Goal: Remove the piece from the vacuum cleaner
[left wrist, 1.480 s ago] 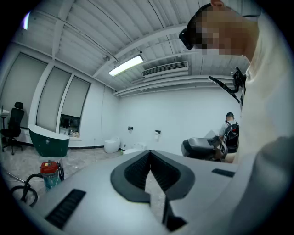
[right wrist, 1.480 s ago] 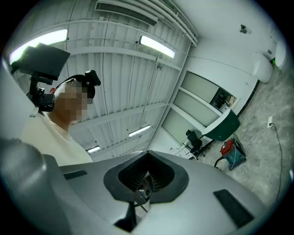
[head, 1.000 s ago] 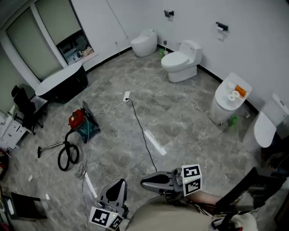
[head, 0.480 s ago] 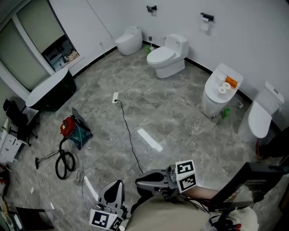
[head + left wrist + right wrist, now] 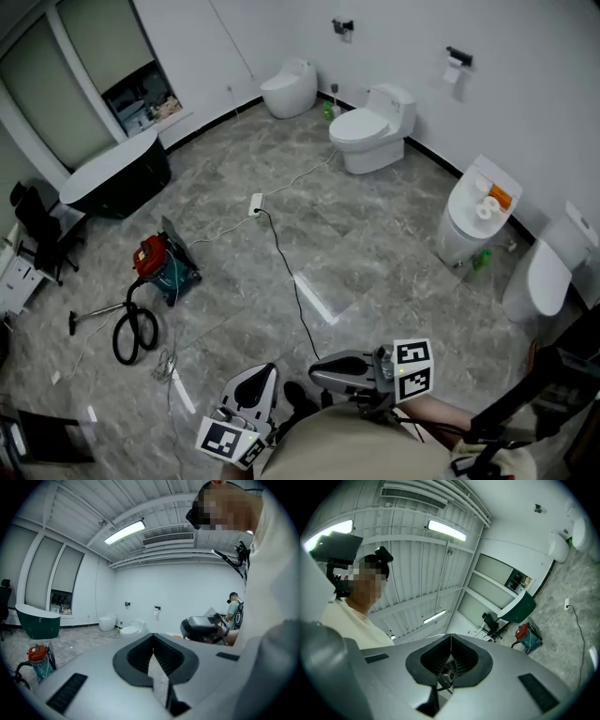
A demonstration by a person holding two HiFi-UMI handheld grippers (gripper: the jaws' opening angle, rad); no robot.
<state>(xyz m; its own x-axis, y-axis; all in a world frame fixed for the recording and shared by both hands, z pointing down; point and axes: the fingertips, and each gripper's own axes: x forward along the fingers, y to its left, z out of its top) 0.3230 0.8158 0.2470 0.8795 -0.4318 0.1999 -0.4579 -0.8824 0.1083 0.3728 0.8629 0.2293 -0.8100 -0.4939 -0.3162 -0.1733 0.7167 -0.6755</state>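
Holds left gripper (image 5: 265, 371) and right gripper (image 5: 315, 378) clenched empty, well apart from vacuum cleaner (image 5: 156, 259) ahead-left; shows both shifted slightly rightward since before.

A grey marbled floor (image 5: 394, 234) is enclosed by white walls (image 5: 281, 28). White toilets (image 5: 375, 127) are ranged along the far and right walls. A dark bathtub (image 5: 117, 178) is set at the left, below large glazed panels (image 5: 89, 56), with a black chair (image 5: 37, 225) nearer. A ceiling strip light (image 5: 125, 531) is lit.
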